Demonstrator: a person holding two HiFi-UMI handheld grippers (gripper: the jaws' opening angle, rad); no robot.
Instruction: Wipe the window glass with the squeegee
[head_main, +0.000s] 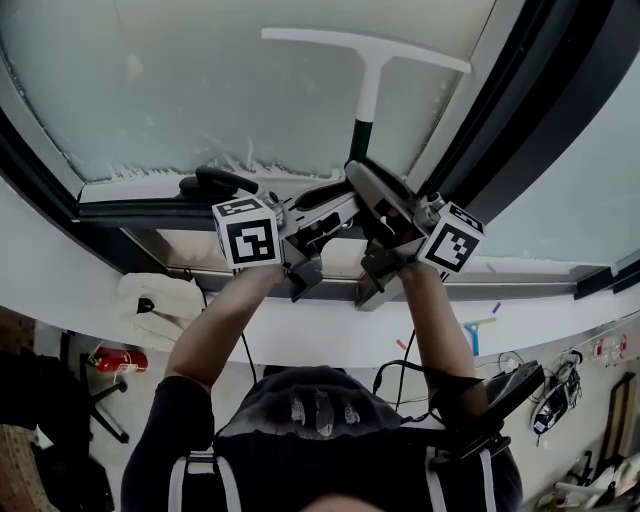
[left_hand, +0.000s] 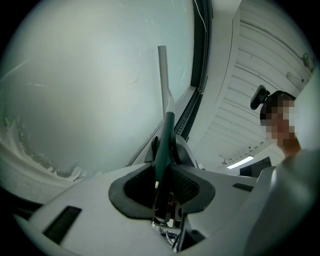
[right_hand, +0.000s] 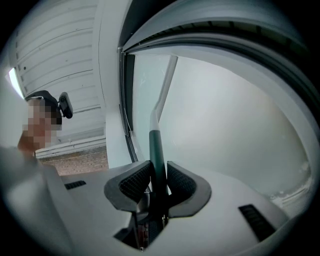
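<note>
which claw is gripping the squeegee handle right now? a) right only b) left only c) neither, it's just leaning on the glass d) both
d: the left claw and the right claw are each shut on the dark handle of the squeegee.

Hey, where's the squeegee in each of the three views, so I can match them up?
Head view: squeegee upper centre, white blade across the top, handle pointing down.
Left gripper view: centre, its dark handle clamped between the jaws, shaft pointing up.
Right gripper view: centre, handle clamped likewise, shaft pointing up.
Shared landmark: the window glass behind it.
</note>
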